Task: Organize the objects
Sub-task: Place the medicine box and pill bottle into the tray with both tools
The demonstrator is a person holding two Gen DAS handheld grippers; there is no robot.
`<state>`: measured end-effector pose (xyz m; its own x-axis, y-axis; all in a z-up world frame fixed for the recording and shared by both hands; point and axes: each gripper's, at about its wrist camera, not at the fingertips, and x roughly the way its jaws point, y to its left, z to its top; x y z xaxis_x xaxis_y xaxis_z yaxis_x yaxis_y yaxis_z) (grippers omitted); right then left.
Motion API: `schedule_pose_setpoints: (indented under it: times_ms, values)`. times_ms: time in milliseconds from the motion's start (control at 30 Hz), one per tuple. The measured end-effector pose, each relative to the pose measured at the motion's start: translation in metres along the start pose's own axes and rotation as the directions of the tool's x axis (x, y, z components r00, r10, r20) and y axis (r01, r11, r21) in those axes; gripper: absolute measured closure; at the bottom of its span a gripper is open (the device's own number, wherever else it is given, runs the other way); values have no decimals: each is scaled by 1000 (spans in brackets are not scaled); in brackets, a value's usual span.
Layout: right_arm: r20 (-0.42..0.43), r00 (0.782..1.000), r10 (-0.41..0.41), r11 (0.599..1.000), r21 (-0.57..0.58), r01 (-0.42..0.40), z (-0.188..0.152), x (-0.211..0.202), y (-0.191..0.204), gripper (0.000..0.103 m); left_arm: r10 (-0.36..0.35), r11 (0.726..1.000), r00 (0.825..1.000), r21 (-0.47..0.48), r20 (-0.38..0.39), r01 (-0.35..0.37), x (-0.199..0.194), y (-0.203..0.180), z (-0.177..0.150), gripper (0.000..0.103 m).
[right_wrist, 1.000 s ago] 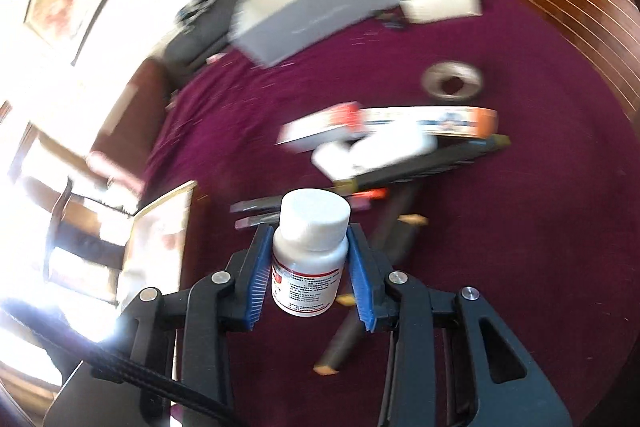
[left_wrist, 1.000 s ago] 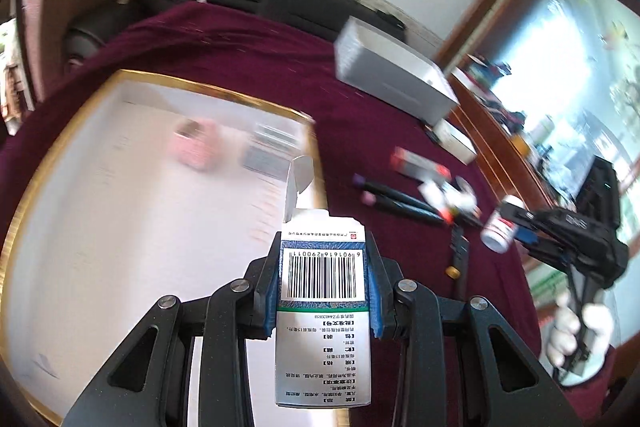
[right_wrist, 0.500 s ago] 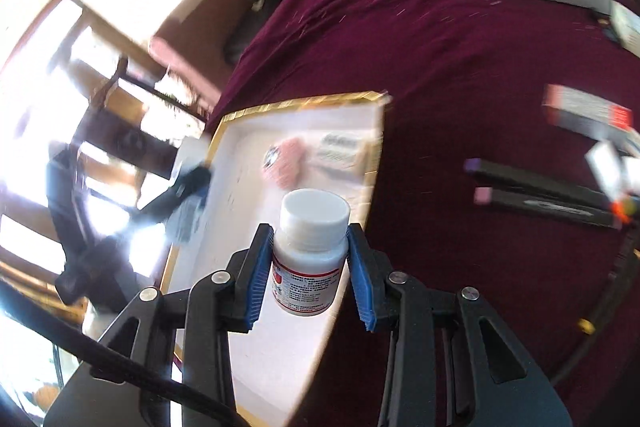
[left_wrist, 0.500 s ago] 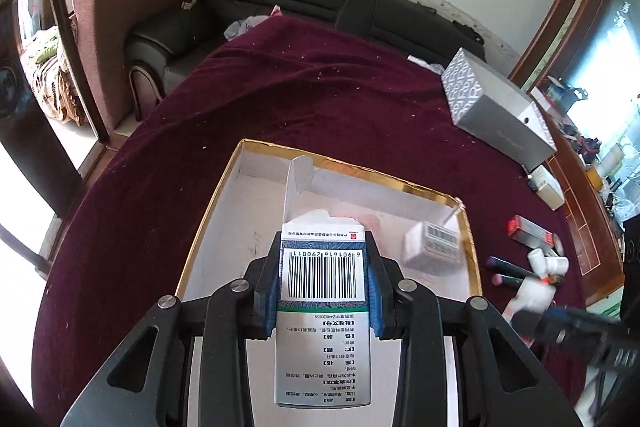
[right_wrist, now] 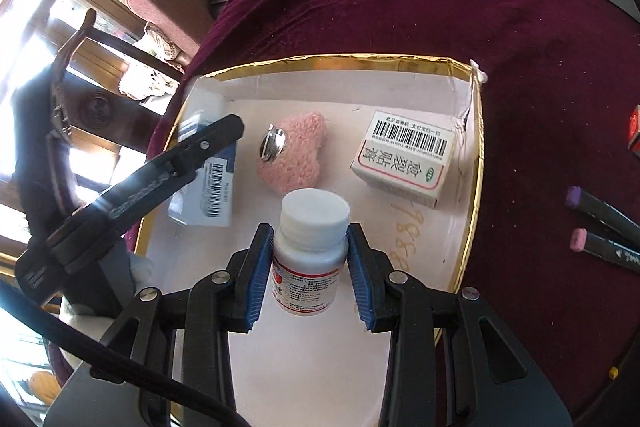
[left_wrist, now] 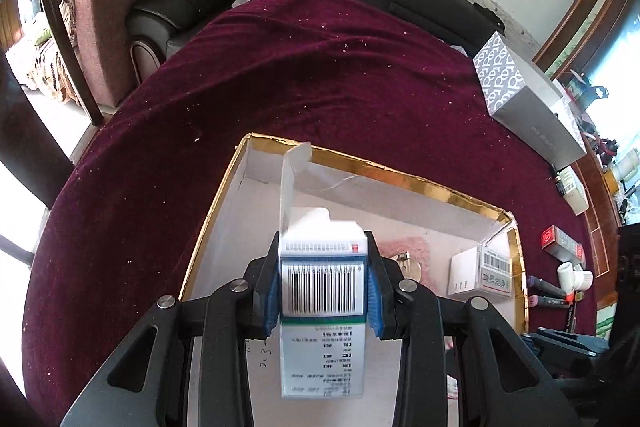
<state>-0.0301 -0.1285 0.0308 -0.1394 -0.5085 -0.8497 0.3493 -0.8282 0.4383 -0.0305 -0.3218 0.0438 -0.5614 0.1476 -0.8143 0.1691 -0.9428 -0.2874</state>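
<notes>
While my left hand-held gripper [left_wrist: 323, 285] clamped a medicine carton [left_wrist: 322, 289], my right hand-held gripper [right_wrist: 310, 265] gripped a pill bottle [right_wrist: 309, 251] over the gold-rimmed tray [right_wrist: 475, 163].

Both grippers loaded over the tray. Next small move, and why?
Probably lower the right gripper and set the bottle on the bare tray floor just below it. It hangs clear of the pink pad and the white box, while the left gripper holds its carton further left.
</notes>
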Motion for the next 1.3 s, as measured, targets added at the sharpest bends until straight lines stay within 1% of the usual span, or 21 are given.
schedule_pose_setpoints:
  times_ms: [67, 133, 200, 233, 267, 300, 333, 400, 433, 467, 500, 567, 633, 667, 733, 867, 933, 1033, 1167, 1233, 1300]
  values:
    - [3, 1000, -19, 1000, 0, 19, 4, 1, 1, 67, 12, 1000, 1000, 2, 5, -12, -1, 0, 1, 70]
    - [10, 1000, -22, 1000, 13, 22, 7, -1, -1, 67, 7, 1000, 1000, -1, 1, -7, -2, 0, 2, 68]
    - [21, 1000, 0, 1000, 29, 0, 8, -4, -3, 60, -3, 1000, 1000, -15, -5, 3, -5, 2, 2, 67]
    - [27, 1000, 4, 1000, 29, -5, 7, -5, -5, 52, -8, 1000, 1000, -26, 1, 8, -9, 3, 2, 67]
    - [34, 999, 2, 1000, 24, -3, 7, -8, -5, 49, -11, 999, 1000, -33, 12, 11, -14, 4, 2, 67]
    - [42, 999, -2, 1000, 19, 1, 6, -11, -6, 49, -10, 999, 1000, -37, 24, 11, -19, 4, 1, 67]
    - [51, 999, -2, 1000, 15, 1, 5, -16, -6, 49, -9, 999, 999, -40, 44, 11, -26, 5, 0, 67]
    - [76, 997, 15, 1000, 25, -17, 3, -27, -9, 49, -13, 999, 994, -49, 110, 19, -44, 5, -5, 63]
    - [88, 996, 24, 999, 30, -27, 1, -34, -11, 48, -10, 998, 988, -57, 155, 20, -54, 6, -10, 57]
    - [104, 994, 31, 999, 31, -34, -1, -41, -12, 45, -8, 998, 982, -65, 188, 21, -61, 6, -13, 53]
    - [122, 992, 31, 999, 27, -34, -5, -50, -14, 43, -6, 997, 973, -73, 230, 23, -69, 7, -19, 53]
    - [162, 986, 23, 999, 21, -26, -10, -67, -18, 34, 19, 996, 956, -86, 294, 7, -79, 9, -29, 52]
    - [200, 980, 16, 999, 27, -22, -17, -84, -24, 32, 50, 995, 946, -97, 322, -19, -81, 12, -35, 51]
    - [214, 977, 15, 999, 33, -23, -20, -92, -28, 32, 65, 994, 946, -102, 316, -34, -79, 13, -37, 51]
    - [231, 973, 14, 999, 44, -25, -25, -104, -34, 32, 98, 990, 954, -123, 282, -65, -68, 19, -39, 51]
    - [267, 964, 0, 998, 61, -17, -39, -127, -46, 32, 126, 984, 963, -156, 237, -90, -57, 32, -50, 51]
    - [278, 961, -15, 998, 60, -2, -42, -134, -47, 32, 117, 980, 967, -183, 225, -75, -57, 39, -55, 51]
    - [292, 956, -39, 998, 65, 21, -46, -146, -54, 32, 113, 974, 963, -221, 245, -58, -65, 51, -59, 51]
    - [310, 944, -112, 993, 60, 98, -47, -167, -62, 32, 85, 971, 958, -240, 274, -17, -77, 56, -59, 51]
    - [334, 930, -151, 989, 50, 142, -44, -185, -60, 32, 52, 974, 953, -227, 299, 18, -91, 48, -60, 51]
    - [404, 894, -195, 979, 35, 199, -40, -216, -51, 31, 23, 979, 944, -197, 329, 44, -104, 34, -60, 51]
